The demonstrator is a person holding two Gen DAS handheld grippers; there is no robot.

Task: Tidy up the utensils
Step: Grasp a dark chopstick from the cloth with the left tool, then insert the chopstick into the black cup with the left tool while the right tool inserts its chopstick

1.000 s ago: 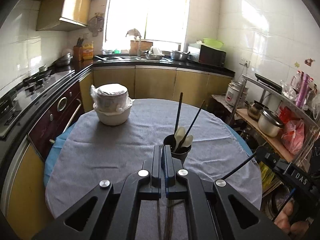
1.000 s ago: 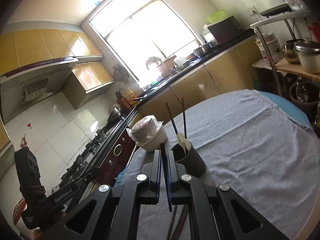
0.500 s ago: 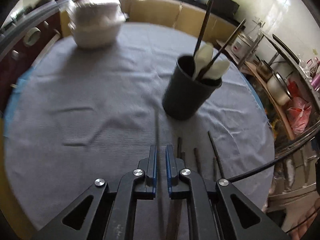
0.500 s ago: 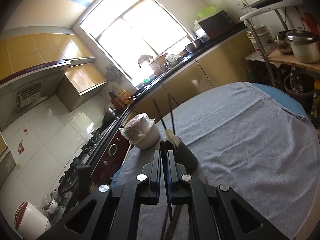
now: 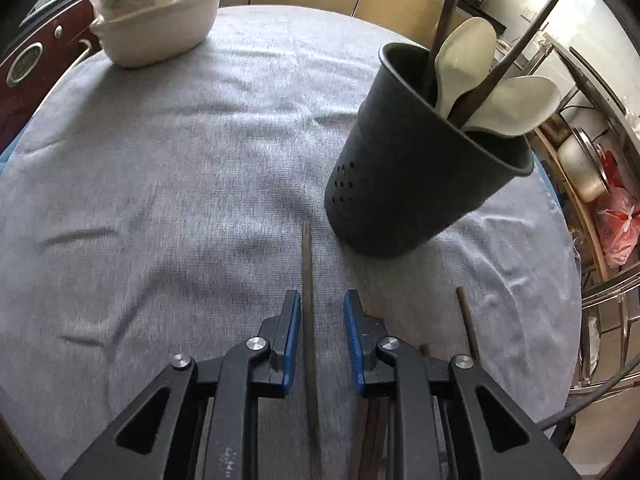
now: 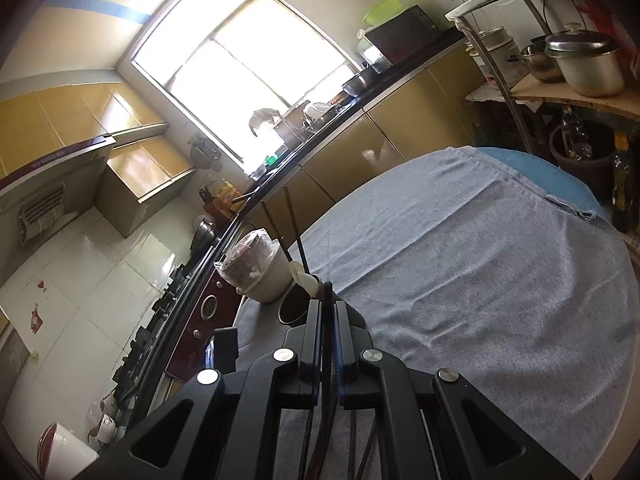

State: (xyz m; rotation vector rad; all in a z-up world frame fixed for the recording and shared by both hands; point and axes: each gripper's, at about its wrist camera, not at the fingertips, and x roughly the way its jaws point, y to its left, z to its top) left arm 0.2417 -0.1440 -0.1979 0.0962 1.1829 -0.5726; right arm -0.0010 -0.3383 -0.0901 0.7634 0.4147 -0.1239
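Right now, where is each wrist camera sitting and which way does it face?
Left wrist: low over the grey tablecloth, looking down and forward; left gripper open, astride a chopstick lying before the black utensil holder.
Right wrist: higher, tilted, facing across the table toward the window; right gripper shut on a dark chopstick.
Shared: utensil holder, white bowl, tablecloth.

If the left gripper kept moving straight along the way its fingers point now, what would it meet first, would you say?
The left gripper is open, straddling a dark chopstick lying on the grey tablecloth. Straight ahead it would follow that chopstick; beyond its tip, probably bare cloth, passing just left of the black perforated utensil holder, though depth is unclear.
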